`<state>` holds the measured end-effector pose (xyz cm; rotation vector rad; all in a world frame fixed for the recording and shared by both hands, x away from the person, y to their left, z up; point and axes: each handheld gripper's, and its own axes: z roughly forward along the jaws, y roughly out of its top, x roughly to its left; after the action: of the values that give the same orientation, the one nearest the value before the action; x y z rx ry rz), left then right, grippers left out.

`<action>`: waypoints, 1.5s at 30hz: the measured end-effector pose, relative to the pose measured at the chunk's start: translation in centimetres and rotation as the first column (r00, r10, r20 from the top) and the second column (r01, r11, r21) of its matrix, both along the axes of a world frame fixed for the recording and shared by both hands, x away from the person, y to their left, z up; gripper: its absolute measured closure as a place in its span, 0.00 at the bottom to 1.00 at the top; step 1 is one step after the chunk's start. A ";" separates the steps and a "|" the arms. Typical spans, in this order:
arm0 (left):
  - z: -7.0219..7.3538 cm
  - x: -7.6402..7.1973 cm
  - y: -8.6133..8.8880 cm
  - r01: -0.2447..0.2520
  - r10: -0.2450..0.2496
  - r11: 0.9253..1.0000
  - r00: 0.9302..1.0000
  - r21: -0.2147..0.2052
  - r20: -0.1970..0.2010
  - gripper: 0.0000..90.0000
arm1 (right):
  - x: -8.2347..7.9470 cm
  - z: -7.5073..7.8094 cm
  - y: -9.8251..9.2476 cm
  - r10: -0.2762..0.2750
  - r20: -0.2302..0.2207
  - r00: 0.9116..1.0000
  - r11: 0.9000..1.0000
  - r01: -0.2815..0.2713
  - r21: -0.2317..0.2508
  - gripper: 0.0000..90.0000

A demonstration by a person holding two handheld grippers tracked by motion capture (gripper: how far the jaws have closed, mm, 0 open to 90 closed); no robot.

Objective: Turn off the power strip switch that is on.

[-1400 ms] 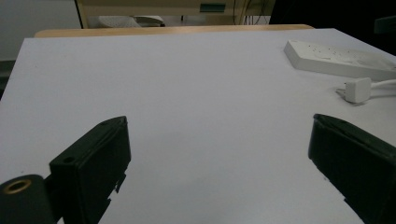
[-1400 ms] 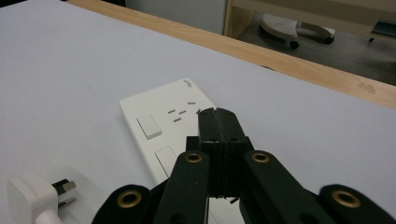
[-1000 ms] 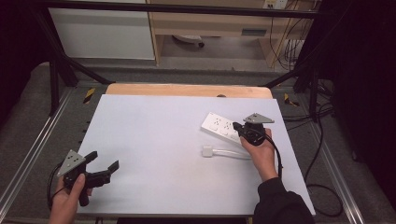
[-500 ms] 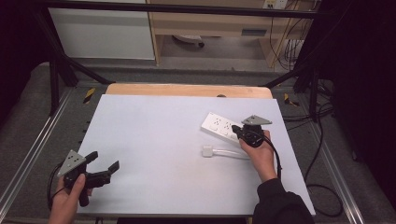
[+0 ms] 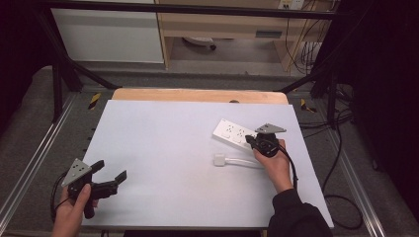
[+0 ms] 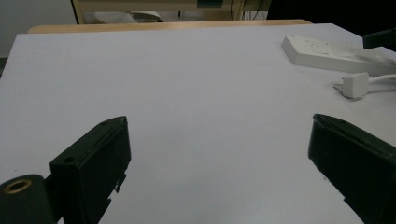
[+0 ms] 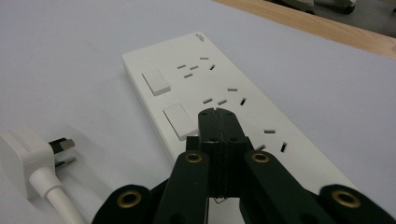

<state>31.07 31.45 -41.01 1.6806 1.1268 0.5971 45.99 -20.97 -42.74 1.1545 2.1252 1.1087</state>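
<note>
The power strip (image 7: 219, 98) lies flat on the table (image 5: 158, 148), directly under and ahead of the right gripper (image 7: 218, 113), whose jaws are pressed together with nothing between them. The tips sit just beside the nearer rocker switch (image 7: 180, 120). In my judgement the step in hand is pressing a switch; the next move calls for a small shift toward that rocker, then a downward push. The plug (image 7: 28, 154) lies loose just to the gripper's left, prongs toward the strip. The right gripper view resolves switches and socket slots; the high view does not. The high view places the left gripper (image 5: 109, 174), jaws wide apart and empty, well apart from the strip.
</note>
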 end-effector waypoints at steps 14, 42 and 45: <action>0.0 0.0 0.0 0.001 -0.001 1.000 1.000 0.011 0.001 0.06 | 0.1 -0.6 0.4 0.014 -0.029 0.999 1.000 -0.015 -0.019 1.00; 0.0 -0.1 -0.2 0.012 -0.012 1.000 1.000 0.014 0.001 0.06 | 0.3 -0.9 0.7 0.019 -0.035 0.999 0.999 -0.020 -0.033 1.00; 0.0 0.0 -0.2 0.015 -0.015 1.000 1.000 0.015 0.001 0.06 | 0.3 -0.9 0.7 0.021 -0.034 0.999 0.999 -0.022 -0.033 1.00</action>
<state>31.03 31.29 -41.01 1.7000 1.1108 0.5985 46.27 -20.28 -43.67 1.1457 2.1781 1.0667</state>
